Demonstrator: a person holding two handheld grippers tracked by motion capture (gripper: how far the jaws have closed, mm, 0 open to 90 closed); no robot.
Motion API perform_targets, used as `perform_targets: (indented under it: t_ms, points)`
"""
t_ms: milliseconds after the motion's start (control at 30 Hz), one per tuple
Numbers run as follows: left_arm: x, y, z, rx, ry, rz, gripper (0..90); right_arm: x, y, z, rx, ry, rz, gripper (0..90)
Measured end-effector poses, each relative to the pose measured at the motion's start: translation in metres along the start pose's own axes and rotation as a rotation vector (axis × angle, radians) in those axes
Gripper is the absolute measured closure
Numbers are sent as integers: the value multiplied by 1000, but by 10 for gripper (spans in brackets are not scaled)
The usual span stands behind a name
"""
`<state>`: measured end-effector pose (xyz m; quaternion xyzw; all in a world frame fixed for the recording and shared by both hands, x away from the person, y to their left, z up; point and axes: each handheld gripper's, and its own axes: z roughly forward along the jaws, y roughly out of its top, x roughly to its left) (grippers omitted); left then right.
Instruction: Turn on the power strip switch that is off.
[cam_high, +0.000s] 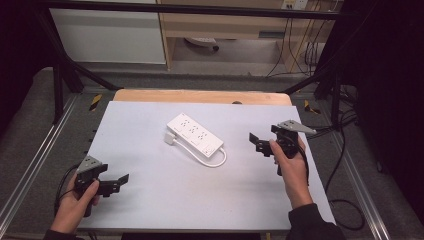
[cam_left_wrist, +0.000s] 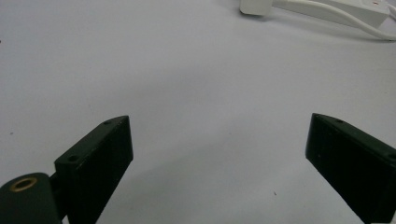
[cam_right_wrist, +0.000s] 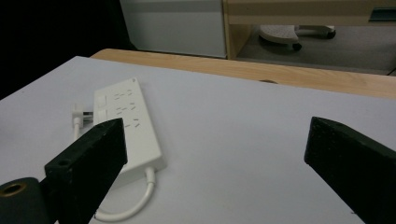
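A white power strip (cam_high: 195, 133) lies flat and diagonal at the middle of the white table top, with its plug (cam_high: 170, 138) beside its left end and its short cable (cam_high: 216, 161) looped at the near end. My left gripper (cam_high: 120, 184) is open at the near left of the table, points right and holds nothing. My right gripper (cam_high: 256, 143) is open to the right of the strip, points left at it and stays apart from it. Beyond the open right gripper (cam_right_wrist: 218, 125) lie the strip (cam_right_wrist: 128, 121) and plug (cam_right_wrist: 79, 113). The left gripper (cam_left_wrist: 219, 123) faces bare table, with the strip (cam_left_wrist: 345, 11) far off.
The white sheet (cam_high: 150, 210) covers a wooden table whose far edge (cam_high: 200, 96) shows bare. Black frame bars (cam_high: 60, 85) and metal rails (cam_high: 30, 170) flank the table. Cables (cam_high: 345, 200) trail on the floor at right. A white cabinet (cam_high: 107, 35) and a wooden desk (cam_high: 225, 25) stand beyond.
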<state>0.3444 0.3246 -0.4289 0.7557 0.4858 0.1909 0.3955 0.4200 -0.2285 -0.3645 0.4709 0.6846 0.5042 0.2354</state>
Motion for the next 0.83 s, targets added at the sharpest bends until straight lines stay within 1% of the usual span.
perform_targets:
  t_ms: [100,200,300,467,533,600,667,833]
  points:
    - [-1,0,1,-1,-3,3,75,-6,-10,-9,1,-19,2,61]
    - [0,0,1,0,-1,3,75,-11,-21,-16,5,-36,-15,57]
    - [1,-1,1,1,2,-6,75,-16,-32,-21,2,-59,-22,57]
    - [0,0,1,3,5,0,75,-23,-51,-27,2,-85,2,61]
    - [-1,0,2,4,4,3,75,-24,-59,-29,8,-97,5,61]
    - [-2,0,2,9,1,9,75,-25,-67,-30,22,-104,5,60]
    - [-2,0,2,9,1,11,75,-25,-74,-30,48,-113,-3,59]
    - [-1,0,1,-2,1,5,75,-23,-86,-30,102,-122,-17,51]
